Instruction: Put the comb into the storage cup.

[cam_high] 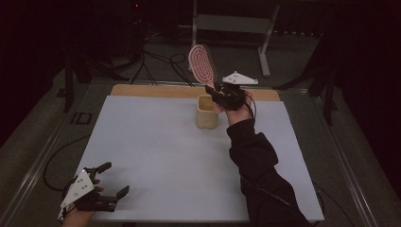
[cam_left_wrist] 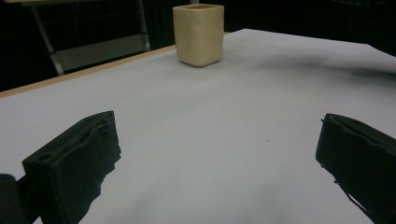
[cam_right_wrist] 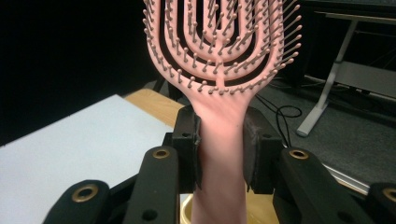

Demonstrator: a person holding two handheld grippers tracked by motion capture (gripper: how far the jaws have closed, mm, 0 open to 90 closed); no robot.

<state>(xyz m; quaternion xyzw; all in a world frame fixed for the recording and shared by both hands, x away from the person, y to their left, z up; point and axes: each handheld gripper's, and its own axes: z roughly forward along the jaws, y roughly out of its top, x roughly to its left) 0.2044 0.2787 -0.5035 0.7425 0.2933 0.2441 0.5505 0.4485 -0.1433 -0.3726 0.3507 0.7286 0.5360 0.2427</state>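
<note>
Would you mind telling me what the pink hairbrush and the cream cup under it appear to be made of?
The hairbrush looks like moulded plastic with a matte finish: one even pink colour, an open looped head and thin bristles with ball tips. The cup is less certain, perhaps matte plastic or unglazed ceramic: thick cream walls, rounded corners, no gloss.

The right gripper (cam_high: 218,91) clamps the handle of a pink hairbrush (cam_high: 202,63), head up, just above a beige cup (cam_high: 207,113); the left gripper (cam_high: 112,178) rests gaping, well apart
</note>
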